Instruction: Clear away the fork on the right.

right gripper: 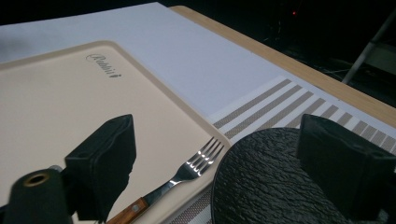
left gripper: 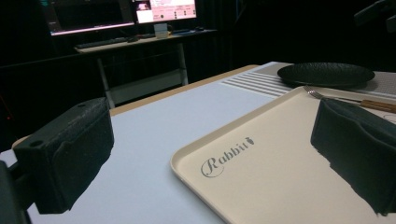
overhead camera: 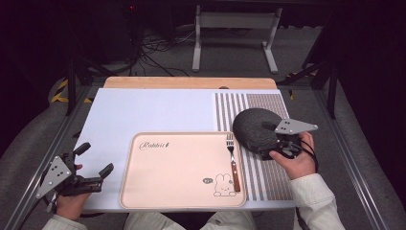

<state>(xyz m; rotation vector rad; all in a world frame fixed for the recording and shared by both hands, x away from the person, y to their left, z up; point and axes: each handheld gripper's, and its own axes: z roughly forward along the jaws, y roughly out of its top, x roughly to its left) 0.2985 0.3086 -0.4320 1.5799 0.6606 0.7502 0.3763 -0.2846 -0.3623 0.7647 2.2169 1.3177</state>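
A beige tray (overhead camera: 177, 167) (left gripper: 261, 186) (right gripper: 56, 102) with "Rabbit" lettering and a rabbit drawing lies at the table's near middle. A fork (overhead camera: 232, 163) (left gripper: 355, 100) (right gripper: 187, 172) with a wooden handle rests along the tray's right side, tines pointing away. Just right of the tray, a dark textured round plate (overhead camera: 253, 127) (left gripper: 327, 73) (right gripper: 266, 186) sits on a striped placemat (overhead camera: 230, 105). My right gripper (overhead camera: 265, 141) (right gripper: 217, 144) hovers open at the plate's near right edge, holding nothing. My left gripper (overhead camera: 95, 159) (left gripper: 212, 121) is open and empty, left of the tray.
A white mat (overhead camera: 153, 110) covers the table left of the placemat, with a wooden strip (overhead camera: 189, 82) at the far edge. Metal frame rails flank the table. Beyond it stand a white table frame (overhead camera: 234, 28) and floor cables. A desk with monitors (left gripper: 163, 9) is far off.
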